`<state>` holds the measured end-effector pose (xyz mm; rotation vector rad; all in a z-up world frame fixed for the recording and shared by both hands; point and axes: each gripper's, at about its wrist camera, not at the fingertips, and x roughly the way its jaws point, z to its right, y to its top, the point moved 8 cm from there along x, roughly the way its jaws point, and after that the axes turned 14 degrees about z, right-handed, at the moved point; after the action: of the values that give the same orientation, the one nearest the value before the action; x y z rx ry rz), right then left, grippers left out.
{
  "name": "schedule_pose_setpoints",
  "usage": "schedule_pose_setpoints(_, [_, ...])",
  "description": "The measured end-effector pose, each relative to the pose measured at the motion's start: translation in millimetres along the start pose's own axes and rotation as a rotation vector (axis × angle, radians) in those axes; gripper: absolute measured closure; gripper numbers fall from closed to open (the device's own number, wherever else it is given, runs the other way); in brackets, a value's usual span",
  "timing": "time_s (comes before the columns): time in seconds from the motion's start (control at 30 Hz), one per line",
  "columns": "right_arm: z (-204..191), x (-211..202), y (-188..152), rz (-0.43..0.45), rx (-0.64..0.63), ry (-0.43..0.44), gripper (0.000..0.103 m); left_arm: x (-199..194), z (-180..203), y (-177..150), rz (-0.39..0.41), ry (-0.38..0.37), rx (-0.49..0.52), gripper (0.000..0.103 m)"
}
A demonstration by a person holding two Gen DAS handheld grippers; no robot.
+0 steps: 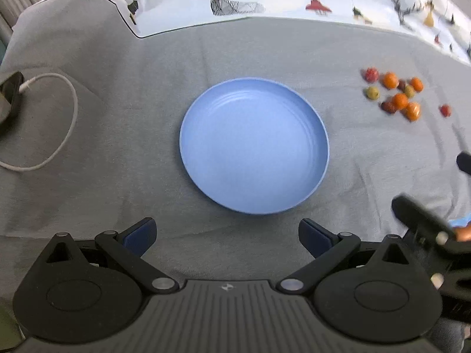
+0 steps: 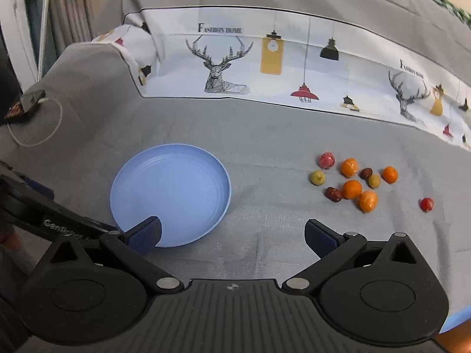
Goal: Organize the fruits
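Grey cloth (image 2: pixel 265 135) covers the whole work surface, lightly creased, and behind it we see a white printed sheet (image 2: pixel 265 58) with stag heads, hanging lamps and the words "Fashion Home". Far left, curtains (image 2: pixel 67 8) hang down at the room's edge, and a white cable (image 1: pixel 59 117) loops across the cloth beside a dark object we cannot identify.

We've got the blue plate (image 1: pixel 253 147) sitting flat and bare in the middle of the cloth, straight ahead of our left gripper (image 1: pixel 226 236). That left claw is spread wide with nothing between its blue pads (image 1: pixel 141 235), hovering just short of the plate's near rim.

Over on the right, the fruits (image 2: pixel 356 181) lie in a loose cluster on the cloth, well apart from the plate: orange ones, dark red ones, two yellow-green ones and a pinkish-red one, with one small red fruit (image 2: pixel 426 204) off by itself to the right.

Our right gripper (image 2: pixel 232 235) is also gaping wide and holding nothing, its left pad overlapping the plate's near edge in view, the cluster ahead and to the right.
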<state>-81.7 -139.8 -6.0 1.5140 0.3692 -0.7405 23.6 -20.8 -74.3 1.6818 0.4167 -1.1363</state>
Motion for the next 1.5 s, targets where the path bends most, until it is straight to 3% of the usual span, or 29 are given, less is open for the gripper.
schedule_pose_setpoints(0.27, [-22.3, 22.0, -5.7, -0.032, -0.067, 0.061, 0.001, 18.9, -12.2, -2.6, -0.032, 0.006, -0.023, 0.000])
schedule_pose_setpoints(0.5, [-22.9, 41.5, -11.8, -0.042, -0.027, 0.086, 0.001, 35.5, -20.7, -6.2, -0.066, 0.045, -0.011, 0.000])
schedule_pose_setpoints(0.73, [-22.9, 36.2, -13.1, -0.041, -0.027, 0.083, 0.001, 31.4, -15.6, -10.9, -0.078, 0.035, -0.003, 0.000])
schedule_pose_setpoints(1.03, [-30.1, 37.6, -6.7, -0.048, -0.017, 0.127, 0.001, 15.2, -33.7, -10.9, -0.063, 0.080, -0.017, 0.000])
schedule_pose_setpoints(1.3, [-15.7, 40.5, -18.4, -0.074, 0.034, 0.128, 0.001, 26.9, -21.1, -5.9, -0.064, 0.070, 0.019, 0.000])
schedule_pose_setpoints(1.5, [-2.2, 36.3, -19.6, -0.046, 0.053, 0.108, 0.001, 21.8, -18.7, -15.7, -0.090, 0.088, 0.024, 0.000])
